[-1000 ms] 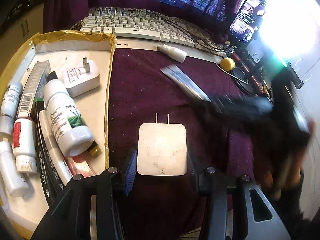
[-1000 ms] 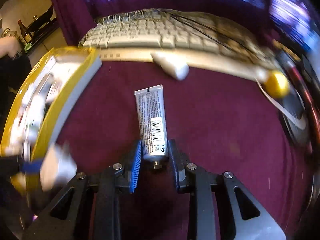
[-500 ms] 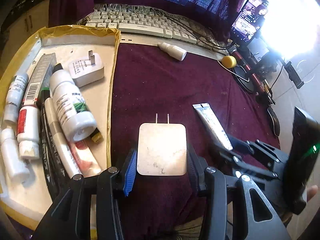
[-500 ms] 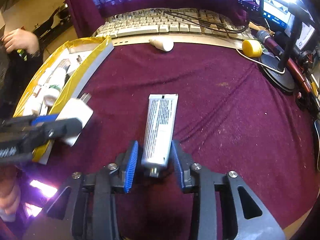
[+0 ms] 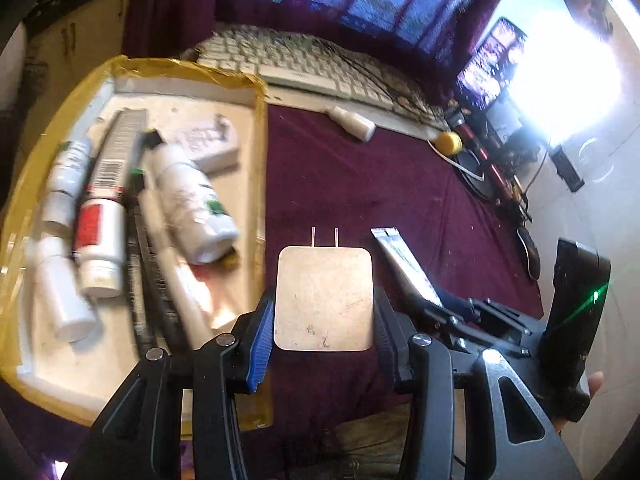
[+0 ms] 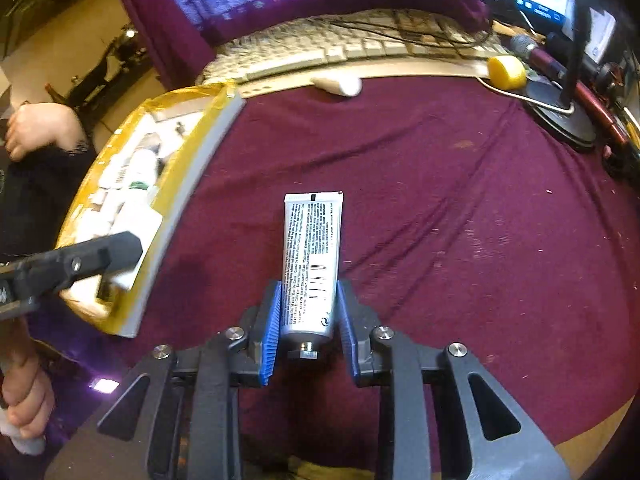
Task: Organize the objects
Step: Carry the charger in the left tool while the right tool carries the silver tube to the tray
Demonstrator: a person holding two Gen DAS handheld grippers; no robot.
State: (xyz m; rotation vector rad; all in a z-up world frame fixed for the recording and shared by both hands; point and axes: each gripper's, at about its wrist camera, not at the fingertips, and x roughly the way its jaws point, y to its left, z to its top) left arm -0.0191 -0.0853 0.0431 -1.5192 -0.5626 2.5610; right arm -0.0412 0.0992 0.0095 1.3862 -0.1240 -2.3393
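Note:
My left gripper (image 5: 324, 320) is shut on a white plug adapter (image 5: 324, 298), prongs pointing forward, held above the maroon cloth just right of the yellow-edged tray (image 5: 262, 128). My right gripper (image 6: 308, 312) is shut on a silver tube (image 6: 312, 256) with printed text, held over the cloth; the tube also shows in the left wrist view (image 5: 404, 268). The tray (image 6: 188, 184) holds several white bottles (image 5: 188, 200), a red-labelled bottle (image 5: 98, 236), a boxed tube, pens and another white adapter (image 5: 208, 144). The left gripper (image 6: 84, 262) shows over the tray's near corner in the right wrist view.
A small white bottle (image 5: 352, 122) lies on the cloth near a beige keyboard (image 5: 304, 68). A yellow ball-shaped object (image 5: 450, 142), cables, a microphone stand base (image 6: 560, 116) and a phone screen (image 5: 492, 68) crowd the far right.
My left gripper has moved left toward the tray with the adapter. My right gripper still holds the tube and has shifted little.

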